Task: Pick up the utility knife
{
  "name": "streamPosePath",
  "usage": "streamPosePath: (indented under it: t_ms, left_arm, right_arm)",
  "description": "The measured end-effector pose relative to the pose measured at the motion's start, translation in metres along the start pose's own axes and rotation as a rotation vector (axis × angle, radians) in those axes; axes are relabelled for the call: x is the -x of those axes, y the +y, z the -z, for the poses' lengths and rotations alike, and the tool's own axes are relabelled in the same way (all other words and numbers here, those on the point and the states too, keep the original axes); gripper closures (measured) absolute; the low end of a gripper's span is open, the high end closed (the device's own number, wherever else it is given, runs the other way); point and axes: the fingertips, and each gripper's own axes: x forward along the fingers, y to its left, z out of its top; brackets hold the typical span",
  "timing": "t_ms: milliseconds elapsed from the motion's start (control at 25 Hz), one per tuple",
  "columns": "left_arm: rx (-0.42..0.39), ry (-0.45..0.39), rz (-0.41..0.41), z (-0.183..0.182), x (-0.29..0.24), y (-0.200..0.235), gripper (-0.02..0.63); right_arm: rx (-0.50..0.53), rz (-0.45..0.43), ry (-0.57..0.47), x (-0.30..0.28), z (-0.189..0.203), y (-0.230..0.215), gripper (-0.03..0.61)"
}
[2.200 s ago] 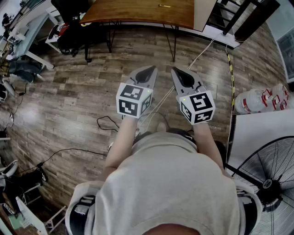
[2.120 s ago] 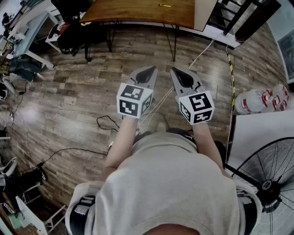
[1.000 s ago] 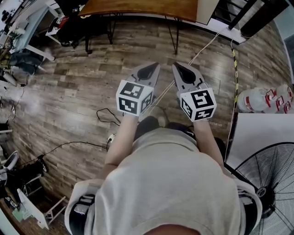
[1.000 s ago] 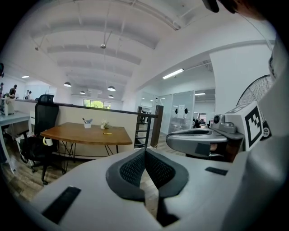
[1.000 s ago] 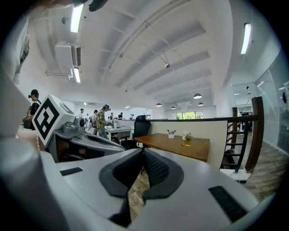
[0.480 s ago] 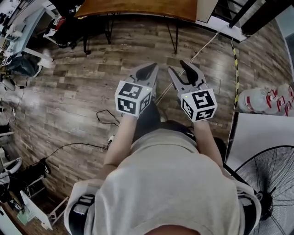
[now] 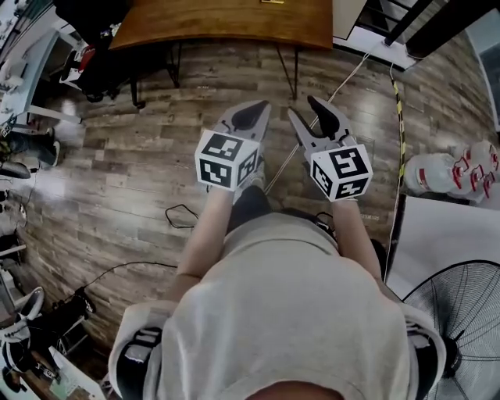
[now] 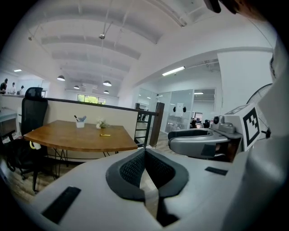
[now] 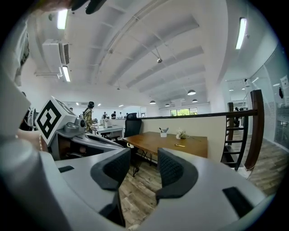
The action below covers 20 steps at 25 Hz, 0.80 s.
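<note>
A small yellow utility knife [image 8: 104, 134] lies on the brown wooden table [image 8: 76, 140], far ahead of both grippers; it also shows in the right gripper view as the yellow knife [image 9: 179, 145]. In the head view the table [image 7: 226, 23] fills the top edge. My left gripper [image 7: 250, 116] is held over the wood floor with its jaws shut and nothing between them, tips together [image 8: 144, 151]. Beside it my right gripper [image 7: 306, 109] stands open and empty, with floor showing in its gap [image 9: 143, 158].
A black office chair [image 8: 27, 131] stands at the table's left. A white cup [image 8: 80, 122] and a small plant [image 8: 100, 124] sit on the table. A dark stair rail [image 9: 244, 131] is to the right. Cables [image 7: 183, 212], water bottles [image 7: 469, 172] and a fan [image 7: 461, 328] are on the floor.
The right gripper's jaws have gone from shut to open. Both grippers and the person have moved forward, and the wooden table has come nearer. The left gripper stays shut.
</note>
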Motion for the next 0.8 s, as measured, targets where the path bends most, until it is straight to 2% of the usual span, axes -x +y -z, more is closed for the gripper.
streamPosePath:
  t_ms: [480,800]
  left_arm:
    - [-0.025,-0.041,0.024,-0.073,-0.062,0.123,0.601]
    - [0.007,-0.030,0.046,-0.079,-0.090,0.172,0.601]
  right_arm:
    - [0.027,0.055,-0.013,-0.132,-0.050,-0.044,0.397]
    - [0.029,0.075,0.035,-0.185,-0.050,-0.061,0.397]
